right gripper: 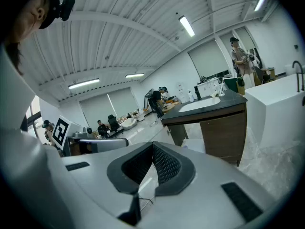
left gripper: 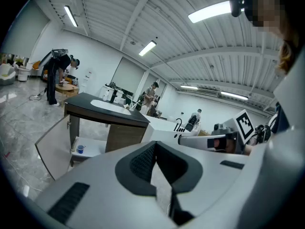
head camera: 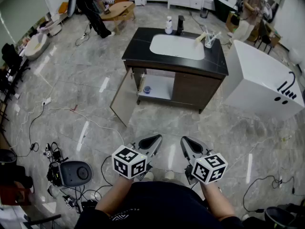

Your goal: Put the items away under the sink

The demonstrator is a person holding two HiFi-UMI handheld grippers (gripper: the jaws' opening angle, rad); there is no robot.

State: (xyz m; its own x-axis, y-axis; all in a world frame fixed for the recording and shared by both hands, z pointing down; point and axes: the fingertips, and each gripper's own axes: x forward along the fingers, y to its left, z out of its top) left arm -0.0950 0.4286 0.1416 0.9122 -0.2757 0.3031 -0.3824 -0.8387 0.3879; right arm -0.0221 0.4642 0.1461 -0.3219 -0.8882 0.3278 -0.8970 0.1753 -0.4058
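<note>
Far beyond both hand-held grippers (head camera: 153, 140) (head camera: 187, 141) stands the sink (head camera: 176, 47).

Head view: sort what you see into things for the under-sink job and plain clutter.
Job: sink cabinet, its open door, white bottle and glass up top, blue cup inside.
Lying about: floor cables, grey device, white tub, wooden table.

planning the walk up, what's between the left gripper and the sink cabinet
Only bare marble floor between left gripper and sink cabinet, per the head view.
</note>
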